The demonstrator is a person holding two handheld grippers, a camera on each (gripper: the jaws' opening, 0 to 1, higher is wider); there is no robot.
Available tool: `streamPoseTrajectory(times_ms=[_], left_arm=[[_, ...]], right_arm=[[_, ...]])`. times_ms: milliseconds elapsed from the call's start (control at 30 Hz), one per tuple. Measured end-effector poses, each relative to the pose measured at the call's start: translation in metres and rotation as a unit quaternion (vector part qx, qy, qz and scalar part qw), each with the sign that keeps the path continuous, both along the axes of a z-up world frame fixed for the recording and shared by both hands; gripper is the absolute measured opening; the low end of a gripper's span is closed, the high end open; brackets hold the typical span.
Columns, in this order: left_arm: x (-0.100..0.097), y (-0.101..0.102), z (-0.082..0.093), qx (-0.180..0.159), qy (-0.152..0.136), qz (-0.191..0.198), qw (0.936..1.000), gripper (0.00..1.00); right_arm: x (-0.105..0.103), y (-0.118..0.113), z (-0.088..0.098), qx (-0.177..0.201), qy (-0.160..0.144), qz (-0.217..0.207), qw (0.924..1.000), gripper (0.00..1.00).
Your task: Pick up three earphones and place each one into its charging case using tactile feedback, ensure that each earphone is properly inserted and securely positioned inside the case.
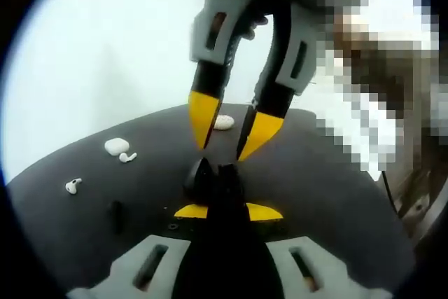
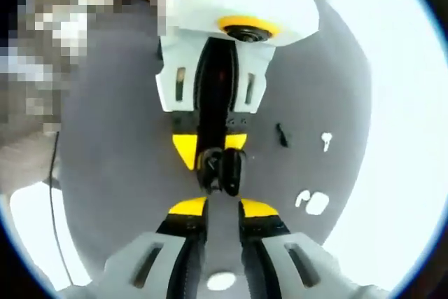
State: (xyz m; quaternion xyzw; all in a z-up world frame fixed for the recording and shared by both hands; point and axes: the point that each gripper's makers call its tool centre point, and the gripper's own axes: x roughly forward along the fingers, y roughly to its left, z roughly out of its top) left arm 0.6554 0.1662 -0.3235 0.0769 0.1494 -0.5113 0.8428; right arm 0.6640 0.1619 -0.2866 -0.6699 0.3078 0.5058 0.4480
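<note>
Closest to me, my left gripper [image 1: 213, 173] clamps a black charging case [image 1: 212, 176] between its jaws, above the dark mat [image 1: 336, 201]. My right gripper [image 1: 225, 138] hovers just over that case, jaws narrowly apart. Left of the case lie a white case [image 1: 117, 146] and two loose earphones [image 1: 73, 186].

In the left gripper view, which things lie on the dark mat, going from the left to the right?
White earphone → small black item → white charging case → second white earphone → black case held at the left gripper → white oval case.
</note>
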Motion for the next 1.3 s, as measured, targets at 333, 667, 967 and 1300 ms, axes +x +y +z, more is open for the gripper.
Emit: streamPoseTrajectory(times_ms=[333, 667, 967, 1300], left_arm=[[0.0, -0.001, 0.0, 0.0, 0.0, 0.001, 1.0, 0.14], [0.0, -0.001, -0.001, 0.0, 0.001, 0.002, 1.0, 0.14], [-0.001, -0.002, -0.001, 0.0, 0.0, 0.001, 1.0, 0.13], [-0.003, -0.003, 0.0, -0.002, 0.002, -0.001, 1.0, 0.14]], right_arm=[[-0.001, -0.002, 0.019, 0.08, 0.006, -0.002, 0.9968, 0.19], [0.004, -0.016, 0.013, 0.236, 0.05, -0.052, 0.9692, 0.21], [0.005, -0.014, -0.019, 0.37, 0.133, -0.07, 0.9169, 0.28], [0.003, -0.008, -0.006, 0.532, 0.257, -0.066, 0.8042, 0.27]])
